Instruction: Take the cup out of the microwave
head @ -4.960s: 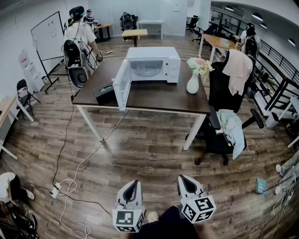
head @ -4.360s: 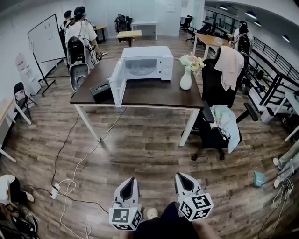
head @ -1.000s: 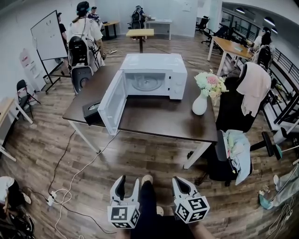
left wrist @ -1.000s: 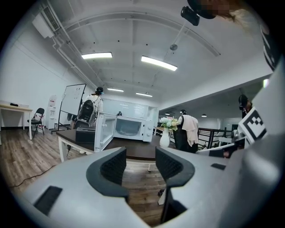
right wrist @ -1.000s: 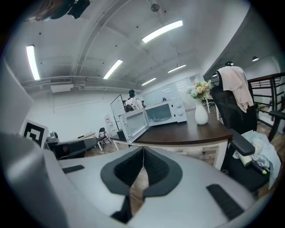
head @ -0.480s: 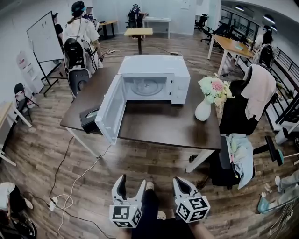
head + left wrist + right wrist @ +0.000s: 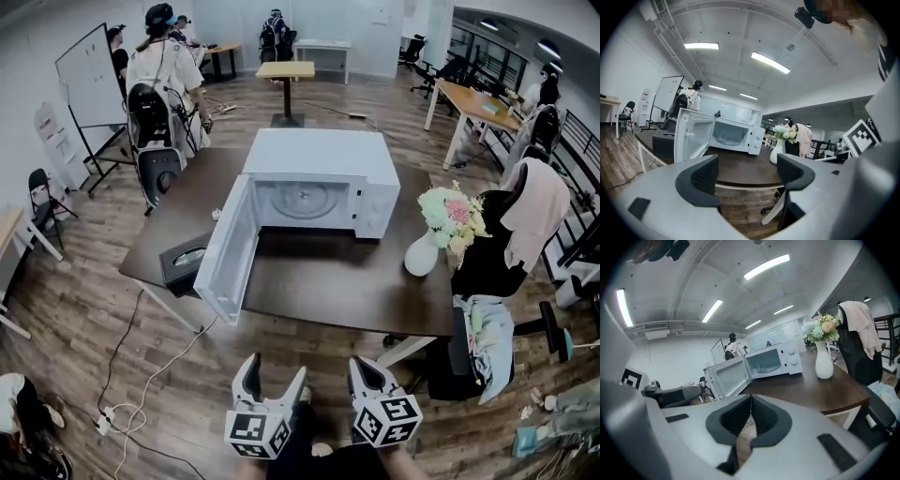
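A white microwave (image 7: 320, 176) stands on the dark brown table (image 7: 347, 281), its door (image 7: 228, 251) swung wide open to the left. Inside the cavity I see only a round glass plate (image 7: 302, 200); no cup can be made out. The microwave (image 7: 736, 135) also shows in the left gripper view, and the microwave (image 7: 771, 362) in the right gripper view. Both grippers are low in the head view, short of the table's near edge. My left gripper (image 7: 272, 380) is open and still opening, with nothing between its fingers. My right gripper (image 7: 367, 373) is shut and empty.
A white vase of flowers (image 7: 429, 251) stands at the table's right. A black box (image 7: 185, 262) sits at its left edge behind the door. A chair with clothes (image 7: 483, 323) is to the right. A white cable (image 7: 141, 394) lies on the wooden floor. People (image 7: 164, 66) stand beyond the table.
The table and microwave have come nearer in the head view. The left gripper's jaws have spread apart. The right gripper has stayed shut.
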